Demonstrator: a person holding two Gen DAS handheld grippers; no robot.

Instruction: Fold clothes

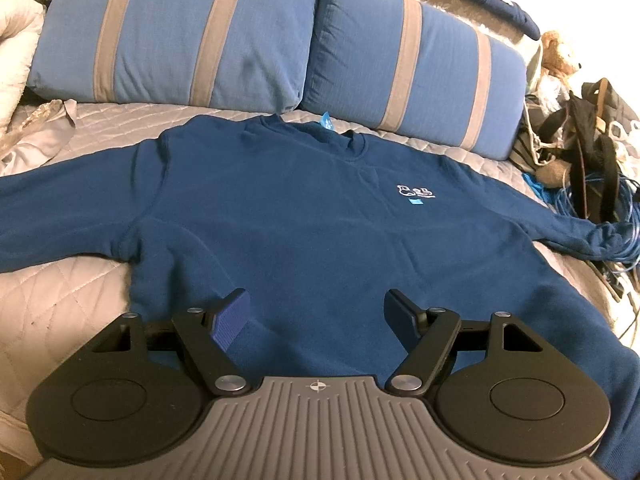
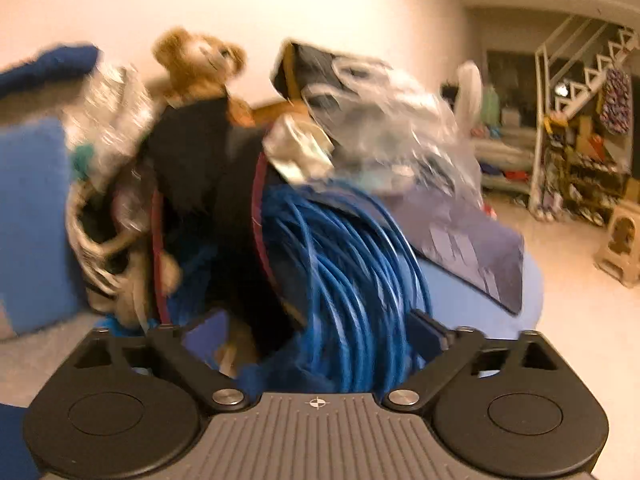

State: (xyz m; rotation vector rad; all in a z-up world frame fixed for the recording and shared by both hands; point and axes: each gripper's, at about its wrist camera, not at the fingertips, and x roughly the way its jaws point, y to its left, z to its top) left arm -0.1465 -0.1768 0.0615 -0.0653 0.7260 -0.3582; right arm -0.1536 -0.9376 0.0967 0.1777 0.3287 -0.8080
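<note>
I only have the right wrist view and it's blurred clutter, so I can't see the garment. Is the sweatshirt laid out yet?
Observer: Yes. The blue sweatshirt lies flat on the quilted bedspread, front up.
Operator: And the sleeves?
Observer: Both are spread outward, neither folded in yet.
Operator: Where is the left gripper?
Observer: The left gripper is open over the sweatshirt's lower part, nothing between its fingers.

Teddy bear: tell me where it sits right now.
In the left wrist view the teddy bear is at the far right edge, beside the right striped pillow, above the heap of bags and blue cable.
</note>
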